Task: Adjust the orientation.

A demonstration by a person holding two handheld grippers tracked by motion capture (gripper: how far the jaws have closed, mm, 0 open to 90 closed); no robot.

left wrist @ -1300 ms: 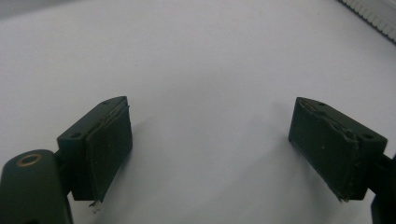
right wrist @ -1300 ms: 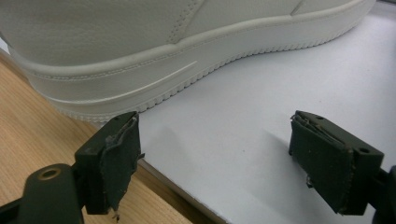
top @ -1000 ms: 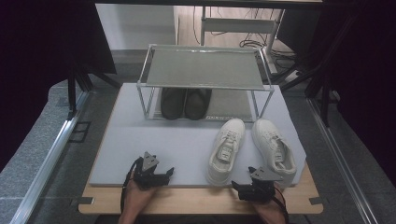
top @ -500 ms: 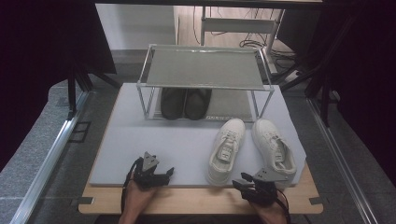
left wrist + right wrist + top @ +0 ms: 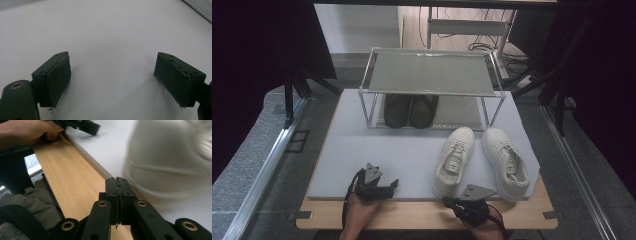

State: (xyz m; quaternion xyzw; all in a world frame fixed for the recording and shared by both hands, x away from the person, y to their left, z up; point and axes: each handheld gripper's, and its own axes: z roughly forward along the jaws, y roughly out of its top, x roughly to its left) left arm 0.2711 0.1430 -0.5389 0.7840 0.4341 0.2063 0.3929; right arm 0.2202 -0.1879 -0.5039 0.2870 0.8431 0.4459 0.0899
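Tabletop: sneaker [image 5: 172, 162] beside right tool [image 5: 119, 185]

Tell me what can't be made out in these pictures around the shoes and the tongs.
- White shoe: blurred in the right gripper view and cut off by the edge, so laces and markings are unreadable.
- Dark shoes: high view, their far ends are hidden by the rack's top shelf.
- Right tongs: high view, too small and dark to show their jaws.
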